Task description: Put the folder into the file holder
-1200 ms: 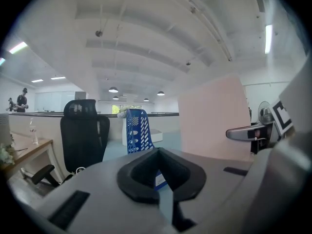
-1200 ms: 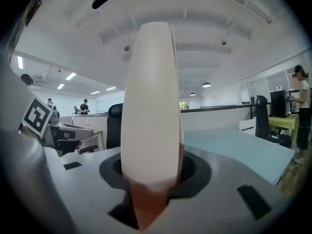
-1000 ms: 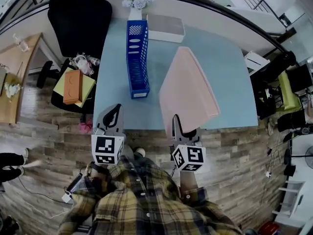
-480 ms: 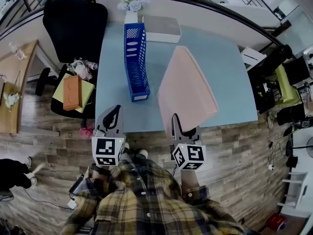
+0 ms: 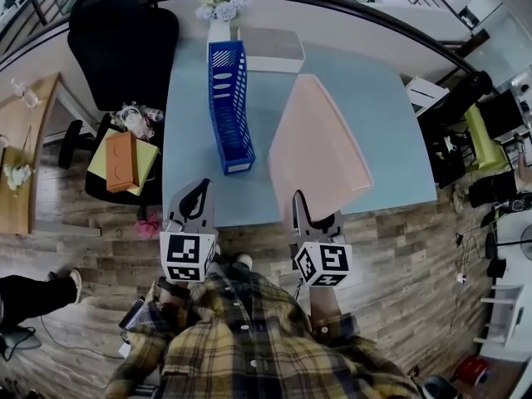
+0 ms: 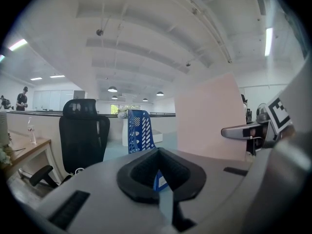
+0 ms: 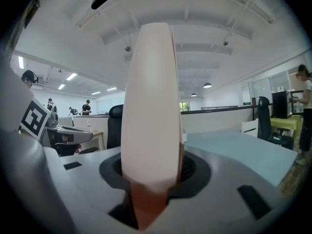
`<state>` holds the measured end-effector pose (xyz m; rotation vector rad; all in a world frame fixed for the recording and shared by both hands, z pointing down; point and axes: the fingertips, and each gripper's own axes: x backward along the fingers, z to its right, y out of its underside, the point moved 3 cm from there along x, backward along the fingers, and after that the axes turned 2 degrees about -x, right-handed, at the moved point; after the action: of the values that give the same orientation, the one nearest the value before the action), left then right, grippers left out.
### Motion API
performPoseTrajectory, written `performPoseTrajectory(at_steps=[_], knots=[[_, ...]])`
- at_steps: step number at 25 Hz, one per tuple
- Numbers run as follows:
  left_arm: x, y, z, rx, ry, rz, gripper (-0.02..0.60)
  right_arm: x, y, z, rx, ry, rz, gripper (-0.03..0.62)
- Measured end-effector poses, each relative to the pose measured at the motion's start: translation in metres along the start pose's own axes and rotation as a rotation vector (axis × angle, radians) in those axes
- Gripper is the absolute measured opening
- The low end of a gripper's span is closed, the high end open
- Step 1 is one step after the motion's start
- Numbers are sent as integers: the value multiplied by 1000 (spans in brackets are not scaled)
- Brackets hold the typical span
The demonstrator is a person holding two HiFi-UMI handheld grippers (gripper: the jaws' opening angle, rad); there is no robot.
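- The right gripper [image 5: 316, 209] has its jaws half open and pressed on the near end of the pink folder [image 5: 320, 148]. In the right gripper view the folder stands on its edge between the pads.
- The folder reaches from that gripper away over the right part of the light blue table [image 5: 382, 98]. Whether its lower edge touches the table, I cannot tell.
- The blue file holder [image 5: 230, 110] stands to the left of the folder, apart from it, with its open top up. Its long axis goes from near to far, almost the same way as the folder, which leans a little to the right at the far end.
- The left gripper [image 5: 199, 187] waits at the near edge of the table, jaws together and with nothing in them. It is the nearer one to the holder, just before its near end.
- I think the next move is to bring the folder to the left, above the slot, and keep it in line with the holder.
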<state>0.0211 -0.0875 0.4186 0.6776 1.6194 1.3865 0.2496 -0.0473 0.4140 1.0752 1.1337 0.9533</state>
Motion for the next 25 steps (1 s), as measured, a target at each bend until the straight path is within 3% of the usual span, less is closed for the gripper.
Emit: performPoseTrajectory(at_steps=[25], knots=[[20,12,-8,14,-15,-17,-8,-33,-61,-48,22,-110,159,156]])
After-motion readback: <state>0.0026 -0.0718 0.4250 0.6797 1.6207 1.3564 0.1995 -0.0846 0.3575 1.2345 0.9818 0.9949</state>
